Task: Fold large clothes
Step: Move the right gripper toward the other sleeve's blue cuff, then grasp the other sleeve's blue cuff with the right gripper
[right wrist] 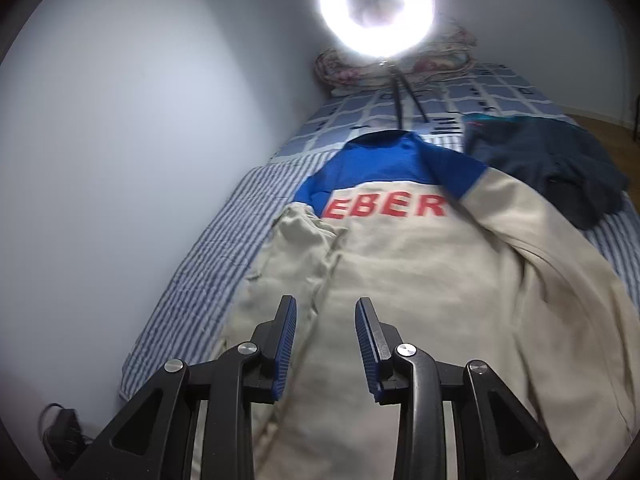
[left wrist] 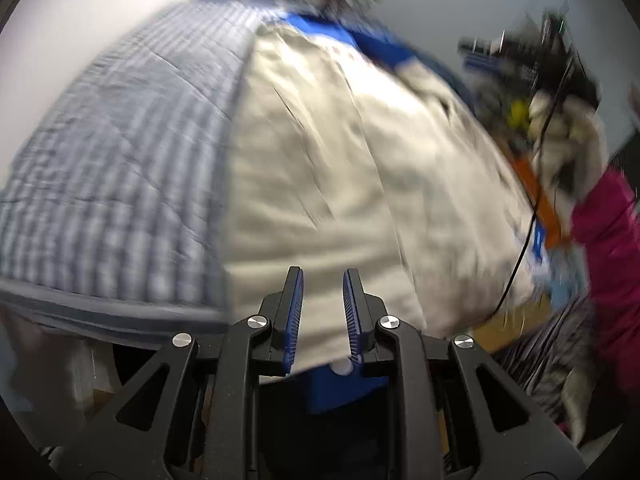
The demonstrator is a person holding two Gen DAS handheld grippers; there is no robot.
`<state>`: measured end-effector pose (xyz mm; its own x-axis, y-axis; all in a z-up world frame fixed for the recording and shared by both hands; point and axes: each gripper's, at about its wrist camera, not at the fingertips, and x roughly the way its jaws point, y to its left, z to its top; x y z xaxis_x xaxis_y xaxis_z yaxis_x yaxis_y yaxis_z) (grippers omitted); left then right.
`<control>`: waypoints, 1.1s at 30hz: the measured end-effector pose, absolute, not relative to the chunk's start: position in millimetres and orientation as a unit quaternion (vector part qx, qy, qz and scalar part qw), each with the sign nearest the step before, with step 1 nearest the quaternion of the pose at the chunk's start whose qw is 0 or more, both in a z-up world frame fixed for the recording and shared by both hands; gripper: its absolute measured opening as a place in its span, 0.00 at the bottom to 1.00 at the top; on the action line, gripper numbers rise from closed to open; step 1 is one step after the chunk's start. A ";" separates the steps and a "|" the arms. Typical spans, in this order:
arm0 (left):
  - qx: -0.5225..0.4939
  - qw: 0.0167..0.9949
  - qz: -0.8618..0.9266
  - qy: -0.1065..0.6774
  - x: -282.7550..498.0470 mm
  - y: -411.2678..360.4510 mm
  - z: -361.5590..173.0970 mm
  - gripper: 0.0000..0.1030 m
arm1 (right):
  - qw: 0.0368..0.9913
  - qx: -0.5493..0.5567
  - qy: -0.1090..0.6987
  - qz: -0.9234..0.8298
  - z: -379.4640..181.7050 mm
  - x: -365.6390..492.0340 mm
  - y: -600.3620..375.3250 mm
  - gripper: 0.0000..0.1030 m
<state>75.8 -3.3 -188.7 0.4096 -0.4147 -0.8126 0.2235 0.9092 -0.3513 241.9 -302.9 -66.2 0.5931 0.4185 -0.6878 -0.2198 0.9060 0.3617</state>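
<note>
Lying flat on blue-striped bed quilt (right wrist: 208, 248): cream sweatshirt with blue yoke (right wrist: 400, 280). Left tool (left wrist: 322, 312) pinching its hem; right tool (right wrist: 326, 344) hovering empty, jaws parted.

Landmark: striped bed cover (right wrist: 208, 264), blue and white, crumpled along its wall-side edge.
Wall (right wrist: 140, 120): plain pale, directly beside the cover's long edge.
Checked sheet (right wrist: 460, 92): blue squares, beyond the cover toward the head end.
Ring light (right wrist: 376, 8): lit, on a thin dark stand rising from the checked sheet.
Floral bundle (right wrist: 344, 68): past the checked sheet, behind the light; detail washed out.
Black cable (right wrist: 60, 428): on the floor below the cover's near corner.
</note>
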 end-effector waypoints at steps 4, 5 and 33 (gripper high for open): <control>-0.040 0.825 -0.182 0.533 71.2 -25.1 -212.9 0.19 | 0.892 0.109 0.410 0.159 -62.0 216.4 -325.1 0.32; -0.036 0.823 -0.181 0.537 72.2 -26.6 -209.7 0.19 | 0.893 0.109 0.409 0.154 -61.2 209.8 -331.8 0.33; 0.016 0.829 -0.321 0.458 135.6 -151.2 -122.3 0.19 | 0.872 0.226 0.417 -0.122 -121.8 79.8 -616.0 0.58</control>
<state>135.6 -151.2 -122.3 0.3741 -0.5179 -0.7693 0.5469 0.7931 -0.2681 79.8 -616.0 -121.8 0.6231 -0.0244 -0.7818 0.4017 0.8676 0.2931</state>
